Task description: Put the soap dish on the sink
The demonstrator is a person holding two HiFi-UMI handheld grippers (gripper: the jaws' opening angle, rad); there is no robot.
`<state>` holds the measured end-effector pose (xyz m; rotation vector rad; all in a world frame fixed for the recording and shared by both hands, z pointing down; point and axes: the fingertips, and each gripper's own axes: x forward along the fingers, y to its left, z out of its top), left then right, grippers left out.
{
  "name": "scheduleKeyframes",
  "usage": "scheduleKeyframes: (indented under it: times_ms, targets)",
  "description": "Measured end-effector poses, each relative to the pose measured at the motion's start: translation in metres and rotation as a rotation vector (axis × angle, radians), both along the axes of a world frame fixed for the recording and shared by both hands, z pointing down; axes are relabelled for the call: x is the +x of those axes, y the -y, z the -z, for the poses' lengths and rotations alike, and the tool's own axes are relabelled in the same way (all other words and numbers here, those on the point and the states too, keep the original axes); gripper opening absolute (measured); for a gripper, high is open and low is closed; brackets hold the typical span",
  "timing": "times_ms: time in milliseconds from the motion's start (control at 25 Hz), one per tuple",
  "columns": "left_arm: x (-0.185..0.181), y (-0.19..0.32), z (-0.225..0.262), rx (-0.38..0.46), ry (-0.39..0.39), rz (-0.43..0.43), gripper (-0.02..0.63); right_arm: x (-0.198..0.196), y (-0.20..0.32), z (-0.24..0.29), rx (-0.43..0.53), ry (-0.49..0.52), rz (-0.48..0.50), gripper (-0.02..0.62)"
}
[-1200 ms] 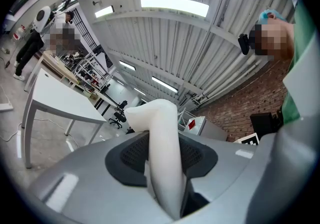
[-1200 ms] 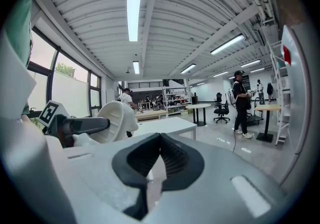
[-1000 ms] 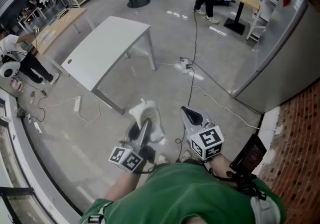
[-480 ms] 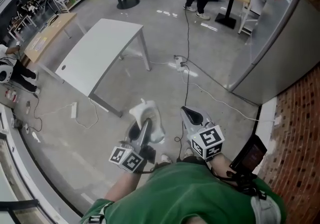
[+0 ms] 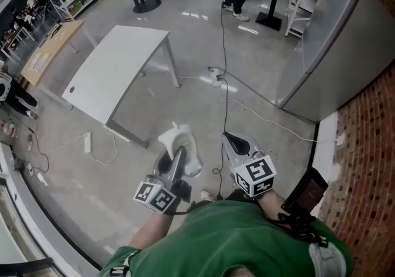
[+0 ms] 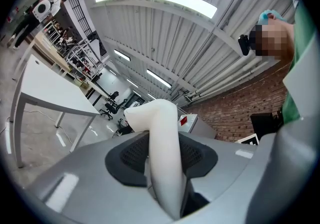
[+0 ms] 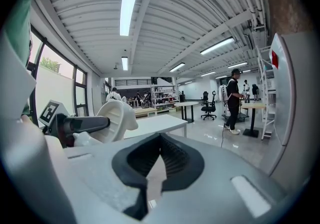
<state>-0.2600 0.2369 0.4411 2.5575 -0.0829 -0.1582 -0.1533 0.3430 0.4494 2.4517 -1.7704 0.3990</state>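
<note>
Far left, a white rectangular worktop [image 5: 117, 66] stands on the grey concrete floor [image 5: 259, 53]; nothing sits on it. No sink shows in any view, so the placing step is not yet reachable.

Left hand-held gripper [image 5: 176, 158] is clamped on the white glossy ceramic soap dish [image 5: 182, 143], carried in the air near the person's body, well apart from the worktop. In the left gripper view the dark pads pinch only one thin wall of the dish [image 6: 162, 153], and most of it sticks out past the jaw tips.

- Risk: narrow pinch on smooth glazed ware, so the dish probably pivots or slides out if jolted, and would likely break on the floor.
- Risk: the overhang may knock an edge when it nears the sink.

Right hand-held gripper [image 5: 233, 142] is just beside the dish, jaws closed together with nothing between them.

- Risk: it could bump the dish [image 7: 112, 118] and loosen the hold.

Further right and far, a black cable [image 5: 225, 94] trails across the floor: trip hazard while carrying.
</note>
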Motion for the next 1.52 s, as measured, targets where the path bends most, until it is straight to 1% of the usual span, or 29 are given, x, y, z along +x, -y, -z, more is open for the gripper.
scheduleKeyframes:
  times_ms: [280,360,520,760,880,1120,1320,1400,1520]
  targets:
    - [0.02,0.004,0.002,0.007,0.0,-0.008,0.153,0.022,0.003,0.005,0.009,0.0,-0.009,0.003]
    - [0.03,0.001,0.003,0.01,0.011,-0.002,0.153,0.032,0.001,0.005,0.016,0.003,-0.008,0.003]
    - [0.061,-0.004,0.005,0.013,0.025,0.011,0.152,0.064,-0.003,0.005,0.028,0.006,-0.004,0.003]
    - [0.12,-0.019,0.011,0.039,0.027,0.019,0.153,0.129,-0.016,0.01,0.048,0.014,-0.002,0.003]
    - [0.147,-0.027,0.017,0.047,0.043,0.026,0.153,0.156,-0.023,0.011,0.054,0.021,0.004,0.003]
    - [0.201,-0.048,0.019,0.063,0.044,0.034,0.153,0.208,-0.041,0.008,0.06,0.039,0.024,0.003]
    - [0.232,-0.059,0.018,0.062,0.055,0.039,0.153,0.242,-0.049,0.004,0.061,0.045,0.034,0.003]
    - [0.241,-0.058,0.019,0.064,0.06,0.042,0.152,0.25,-0.048,0.004,0.059,0.049,0.039,0.003]
    - [0.251,-0.053,0.018,0.072,0.048,0.043,0.153,0.26,-0.043,0.003,0.058,0.05,0.046,0.003]
